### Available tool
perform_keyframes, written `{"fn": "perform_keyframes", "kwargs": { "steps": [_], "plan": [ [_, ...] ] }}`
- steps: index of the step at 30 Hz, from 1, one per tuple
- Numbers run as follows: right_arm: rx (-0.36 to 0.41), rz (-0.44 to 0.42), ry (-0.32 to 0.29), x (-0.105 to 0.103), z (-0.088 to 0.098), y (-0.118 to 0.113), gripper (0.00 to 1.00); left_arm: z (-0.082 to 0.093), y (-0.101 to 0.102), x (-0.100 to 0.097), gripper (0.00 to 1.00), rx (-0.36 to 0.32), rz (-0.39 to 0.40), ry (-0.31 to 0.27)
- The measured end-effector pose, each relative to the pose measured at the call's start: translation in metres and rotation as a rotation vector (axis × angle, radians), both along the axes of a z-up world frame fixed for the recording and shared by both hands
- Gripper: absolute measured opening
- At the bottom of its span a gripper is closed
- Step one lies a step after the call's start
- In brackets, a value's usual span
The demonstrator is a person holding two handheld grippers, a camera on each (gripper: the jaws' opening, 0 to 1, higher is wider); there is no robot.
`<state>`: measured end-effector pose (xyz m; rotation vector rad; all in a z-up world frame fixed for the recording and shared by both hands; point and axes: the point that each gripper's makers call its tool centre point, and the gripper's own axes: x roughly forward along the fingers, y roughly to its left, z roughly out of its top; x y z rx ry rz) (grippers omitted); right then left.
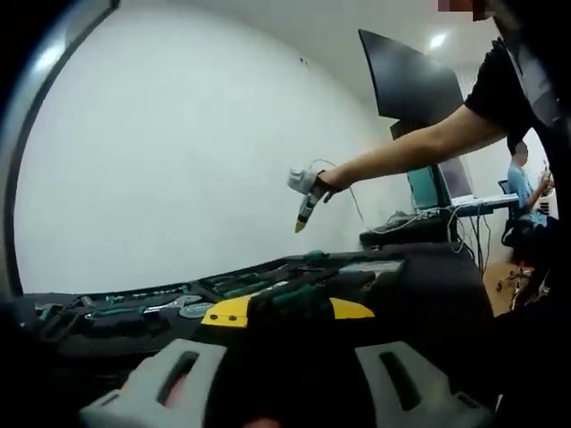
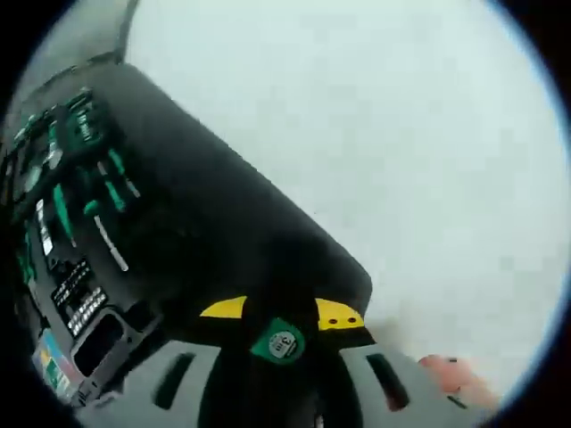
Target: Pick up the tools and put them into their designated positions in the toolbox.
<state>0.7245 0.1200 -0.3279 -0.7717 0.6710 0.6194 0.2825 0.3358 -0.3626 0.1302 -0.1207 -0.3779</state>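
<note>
The open black toolbox [image 1: 134,312] lies low across the left gripper view, with green-handled tools and wrenches in its slots. My left gripper [image 1: 287,312] hovers close over its near edge; its yellow-tipped jaws are dark and I cannot make out the gap. A person's bare arm holds my right gripper [image 1: 302,218] up in the air beyond the box, jaws pointing down. In the right gripper view, the right gripper [image 2: 281,316] is shut on a tool with a green end cap [image 2: 277,344]. The toolbox [image 2: 80,223] sits left of it, its black lid [image 2: 250,232] behind.
A white wall [image 1: 178,160] stands behind the toolbox. At the right are a dark monitor [image 1: 410,80], a desk with cables [image 1: 419,223] and a seated person in blue [image 1: 522,187]. A pink fingertip [image 2: 455,379] shows by the right jaw.
</note>
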Motion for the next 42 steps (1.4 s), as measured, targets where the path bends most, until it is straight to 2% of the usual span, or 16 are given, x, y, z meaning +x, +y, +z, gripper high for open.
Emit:
{"fn": "perform_keyframes", "kwargs": {
  "steps": [2, 4, 5, 9, 11, 13, 16, 21, 23, 26, 27, 28, 31, 33, 37, 42],
  "plan": [
    [0.043, -0.141, 0.069, 0.003, -0.012, -0.013, 0.35, -0.001, 0.0, 0.0, 0.3, 0.004, 0.002, 0.004],
    [0.103, -0.278, 0.132, 0.025, -0.021, -0.026, 0.34, -0.001, -0.001, 0.0, 0.3, 0.004, -0.001, 0.005],
    [0.112, -0.304, 0.158, 0.025, -0.026, -0.029, 0.34, -0.001, -0.002, -0.001, 0.3, 0.004, -0.004, 0.004],
    [-0.02, -0.331, 0.167, 0.024, -0.052, -0.049, 0.36, 0.0, -0.003, -0.001, 0.3, -0.002, -0.007, 0.006],
    [-0.075, -0.373, 0.201, 0.02, -0.067, -0.059, 0.43, 0.001, -0.004, -0.002, 0.3, -0.006, -0.011, 0.002],
    [-0.049, -0.409, 0.229, 0.022, -0.076, -0.058, 0.48, 0.001, -0.004, -0.002, 0.3, -0.004, -0.011, 0.003],
    [0.016, -0.432, 0.256, 0.029, -0.084, -0.052, 0.44, 0.001, -0.005, -0.002, 0.3, -0.002, -0.011, 0.0],
    [0.011, -0.483, 0.258, 0.04, -0.1, -0.058, 0.43, 0.001, -0.003, -0.002, 0.3, -0.005, -0.013, 0.0],
    [0.056, -0.533, 0.302, 0.039, -0.104, -0.056, 0.37, 0.001, -0.004, -0.002, 0.3, -0.004, -0.015, 0.002],
    [0.071, -0.552, 0.305, 0.047, -0.102, -0.058, 0.35, 0.0, -0.005, -0.002, 0.3, -0.003, -0.016, 0.003],
    [0.061, -0.581, 0.338, 0.043, -0.103, -0.06, 0.35, 0.001, -0.004, -0.002, 0.3, -0.004, -0.016, 0.003],
    [0.065, -0.562, 0.329, 0.046, -0.1, -0.059, 0.35, 0.001, -0.004, -0.002, 0.3, -0.005, -0.015, 0.002],
    [0.117, -0.579, 0.369, 0.044, -0.098, -0.054, 0.35, 0.002, -0.004, -0.002, 0.3, -0.008, -0.014, -0.001],
    [0.147, -0.564, 0.36, 0.047, -0.09, -0.051, 0.35, 0.002, -0.003, -0.002, 0.3, -0.007, -0.015, -0.003],
    [0.16, -0.549, 0.358, 0.047, -0.073, -0.044, 0.35, 0.002, -0.004, -0.003, 0.3, -0.005, -0.016, -0.005],
    [0.205, -0.495, 0.395, 0.042, -0.053, -0.023, 0.35, 0.003, -0.003, -0.002, 0.3, -0.008, -0.013, -0.01]
  ]
}}
